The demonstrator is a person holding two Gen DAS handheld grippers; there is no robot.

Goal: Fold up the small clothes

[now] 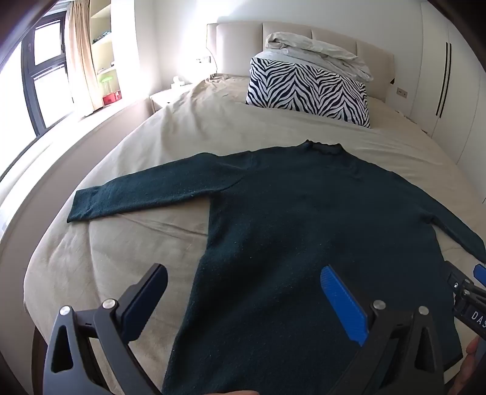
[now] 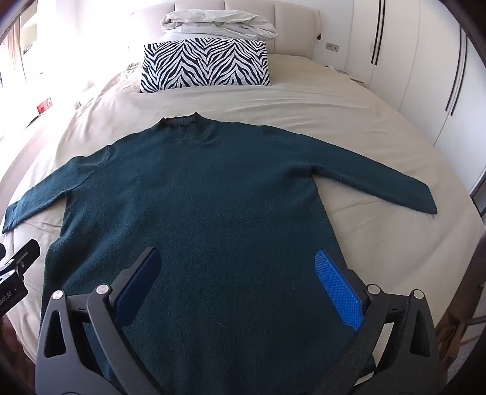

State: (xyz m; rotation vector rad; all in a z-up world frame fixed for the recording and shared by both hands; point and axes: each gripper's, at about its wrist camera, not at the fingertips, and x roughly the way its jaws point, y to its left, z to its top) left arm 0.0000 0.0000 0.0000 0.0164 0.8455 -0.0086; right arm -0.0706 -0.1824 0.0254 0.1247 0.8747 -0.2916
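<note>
A dark teal knit sweater (image 2: 194, 194) is lying flat, face up or down I can't tell, on the beige bedsheet (image 2: 303, 103), collar pointing toward the headboard (image 2: 249, 12) and both sleeves spreading out to the sides. The left gripper (image 1: 243, 303) is hovering over the sweater's lower left portion w/ its jaws spread wide and released, nothing between the pads; its left finger is sitting over bare sheet, its right finger (blue ribbed pad facing in) over the knit. The right gripper (image 2: 240, 285) is hanging over the lower middle of the garment, jaws likewise fully released and gripping nothing, both fingers over the fabric. Each gripper is showing at the edge of the other's view. Near the head of the bed a zebra-print pillow (image 2: 206, 65) is resting, w/ a crumpled white duvet (image 2: 218, 24) piled behind it. White wardrobe doors (image 2: 410, 54) are lining the right side; a window w/ curtain (image 1: 80, 57) is glaring at left.
</note>
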